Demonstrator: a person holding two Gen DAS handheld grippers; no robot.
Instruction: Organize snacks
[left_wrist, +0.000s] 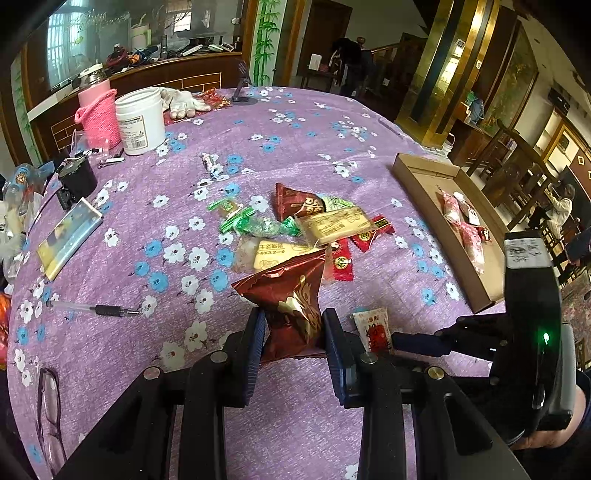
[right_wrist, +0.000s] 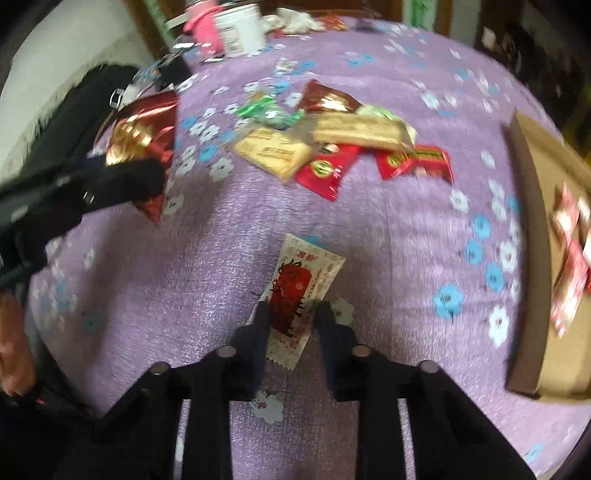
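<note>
My left gripper is shut on a dark red foil snack packet with a gold emblem, held above the purple flowered tablecloth. The same packet shows at the left of the right wrist view, beside the left gripper's dark fingers. My right gripper is shut on a white sachet with a red print; that sachet also shows in the left wrist view, at the right gripper's fingers. A pile of green, tan and red snack packets lies mid-table. A shallow cardboard box at the right holds red-and-white packets.
A pen and glasses lie at the near left. A white jar, a pink knitted holder, a black cup, white gloves and a flat yellow-and-blue box crowd the far left. One wrapped candy lies alone.
</note>
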